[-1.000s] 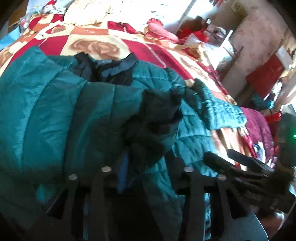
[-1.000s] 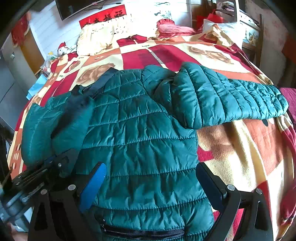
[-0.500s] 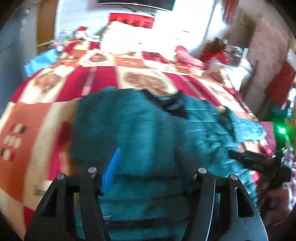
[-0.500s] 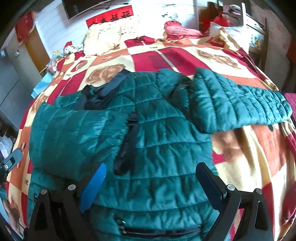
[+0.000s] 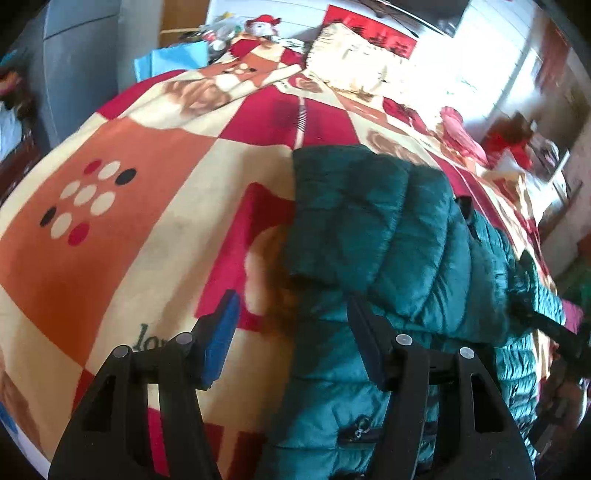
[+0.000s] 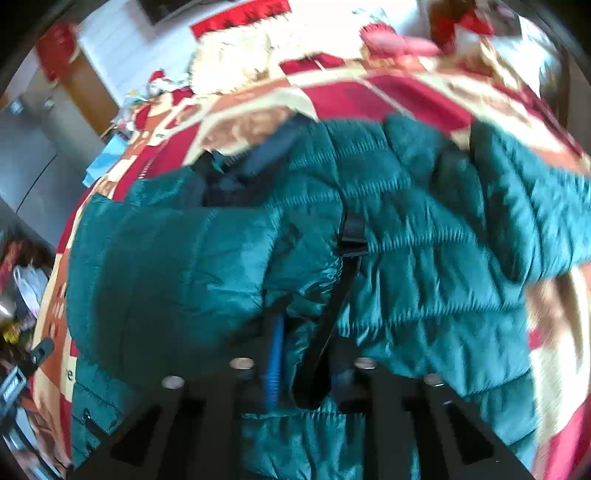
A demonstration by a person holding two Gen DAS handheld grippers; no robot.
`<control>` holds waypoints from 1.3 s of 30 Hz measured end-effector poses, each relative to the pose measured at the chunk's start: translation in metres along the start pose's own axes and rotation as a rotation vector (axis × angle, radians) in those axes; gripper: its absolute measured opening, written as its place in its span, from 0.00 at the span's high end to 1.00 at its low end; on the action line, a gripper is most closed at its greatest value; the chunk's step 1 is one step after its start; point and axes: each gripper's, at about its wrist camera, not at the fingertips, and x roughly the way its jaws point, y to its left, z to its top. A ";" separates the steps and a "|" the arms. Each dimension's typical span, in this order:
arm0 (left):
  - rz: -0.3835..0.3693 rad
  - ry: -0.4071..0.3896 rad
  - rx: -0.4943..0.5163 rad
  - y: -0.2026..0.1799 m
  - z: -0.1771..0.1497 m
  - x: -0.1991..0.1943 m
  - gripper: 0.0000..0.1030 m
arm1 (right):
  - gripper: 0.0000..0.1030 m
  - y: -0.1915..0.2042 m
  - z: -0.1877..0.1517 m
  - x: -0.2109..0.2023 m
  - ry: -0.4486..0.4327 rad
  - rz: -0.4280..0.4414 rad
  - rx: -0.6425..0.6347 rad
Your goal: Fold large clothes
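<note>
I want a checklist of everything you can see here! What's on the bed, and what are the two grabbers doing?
Surface: bed blanket, red, orange and cream patches.
Job's things: green puffer jacket lying on the blanket, one side folded over.
Clutter: pink cloth bundle; stuffed toy near the cream pillow.
Grippers: left gripper open over the jacket's edge; right gripper closed on jacket fabric.
Cables: nothing seen.
Surroundings: grey cabinet; bright white wall.

Left gripper (image 5: 291,332) fingers spread wide, holding nothing; right gripper (image 6: 306,354) fingers nearly together, clamped on jacket (image 6: 406,229) fabric.
</note>
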 end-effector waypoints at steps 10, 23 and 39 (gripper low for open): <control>-0.005 0.016 0.007 -0.016 0.003 0.016 0.42 | 0.89 -0.041 0.040 -0.019 -0.168 -0.253 0.008; 0.016 -0.024 0.081 -0.072 0.033 0.040 0.42 | 0.61 -0.030 0.025 -0.035 -0.154 -0.213 -0.045; 0.129 -0.022 0.170 -0.107 0.038 0.100 0.37 | 0.47 0.023 0.048 0.060 -0.042 -0.167 -0.142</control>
